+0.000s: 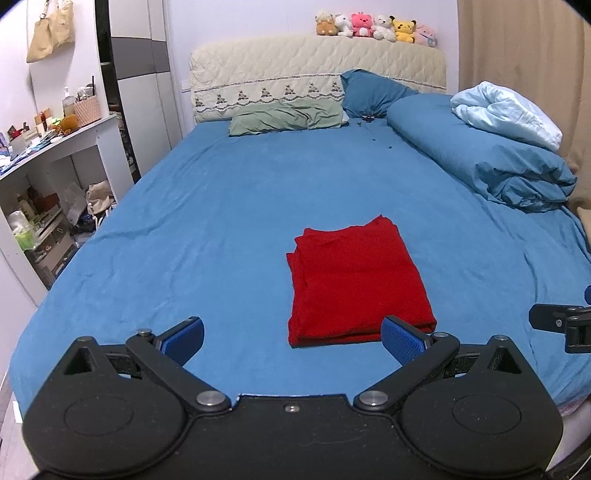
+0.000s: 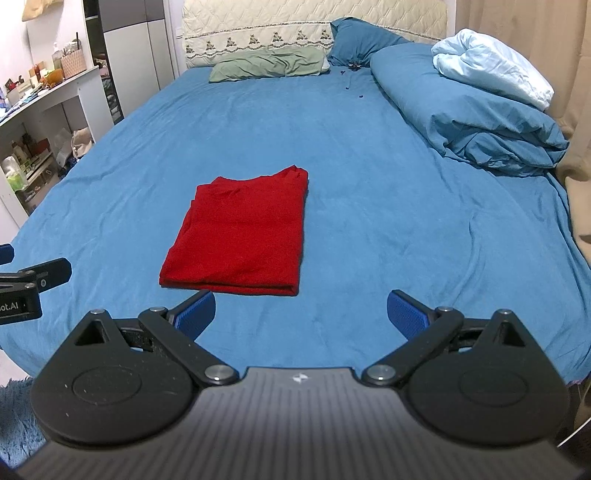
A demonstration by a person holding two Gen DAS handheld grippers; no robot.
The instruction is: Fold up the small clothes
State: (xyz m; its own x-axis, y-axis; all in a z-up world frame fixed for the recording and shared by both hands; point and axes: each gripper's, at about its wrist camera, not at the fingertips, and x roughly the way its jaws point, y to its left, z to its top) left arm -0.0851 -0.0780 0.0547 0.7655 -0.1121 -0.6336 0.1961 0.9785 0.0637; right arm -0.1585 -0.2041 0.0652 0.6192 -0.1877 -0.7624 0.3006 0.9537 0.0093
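A red garment (image 1: 356, 284) lies folded into a flat rectangle on the blue bed sheet (image 1: 207, 206); it also shows in the right wrist view (image 2: 240, 236). My left gripper (image 1: 293, 338) is open and empty, held just short of the garment's near edge, with its right fingertip (image 1: 400, 338) over the garment's near right corner. My right gripper (image 2: 301, 314) is open and empty, to the right of the garment's near edge, with its left fingertip (image 2: 195, 314) just below that edge. Each gripper shows at the edge of the other's view.
A rolled blue duvet (image 1: 491, 155) with a pale blue blanket (image 1: 506, 114) lies along the right side. Green (image 1: 288, 118) and blue (image 1: 369, 92) pillows sit at the headboard. A cluttered white shelf (image 1: 55, 177) stands left of the bed. Plush toys (image 1: 373, 27) top the headboard.
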